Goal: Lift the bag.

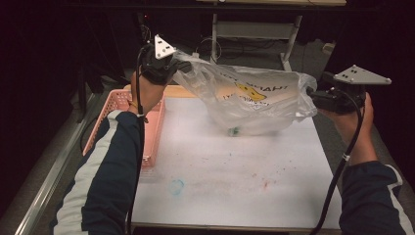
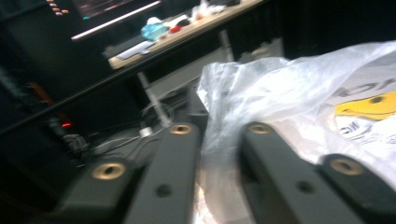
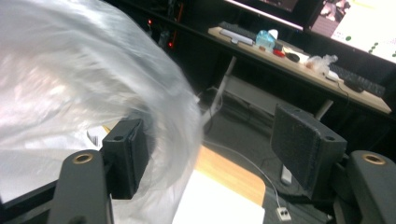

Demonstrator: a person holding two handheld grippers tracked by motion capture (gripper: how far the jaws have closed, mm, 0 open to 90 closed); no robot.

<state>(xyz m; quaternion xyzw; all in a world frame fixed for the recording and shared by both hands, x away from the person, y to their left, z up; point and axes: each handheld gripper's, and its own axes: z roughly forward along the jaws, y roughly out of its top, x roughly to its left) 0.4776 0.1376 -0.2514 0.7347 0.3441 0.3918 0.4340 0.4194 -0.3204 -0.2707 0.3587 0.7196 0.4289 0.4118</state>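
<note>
A dark room surrounds the white table (image 1: 235,171); behind stands a cluttered wooden desk (image 3: 299,60) with lit monitors (image 3: 359,28).

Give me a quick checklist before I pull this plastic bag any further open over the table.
1. Left gripper pinching the bag's edge: ok, jaws closed on the film of the plastic bag.
2. Right gripper gripping the bag: not ok, jaws stand wide, film drapes over one jaw only.
3. Bag lifted between both grippers: ok, its bottom sags to the table.
4. Small green item under or inside the bag: cannot tell which.
5. Pink basket apart from the bag: ok, at the table's left edge.
</note>
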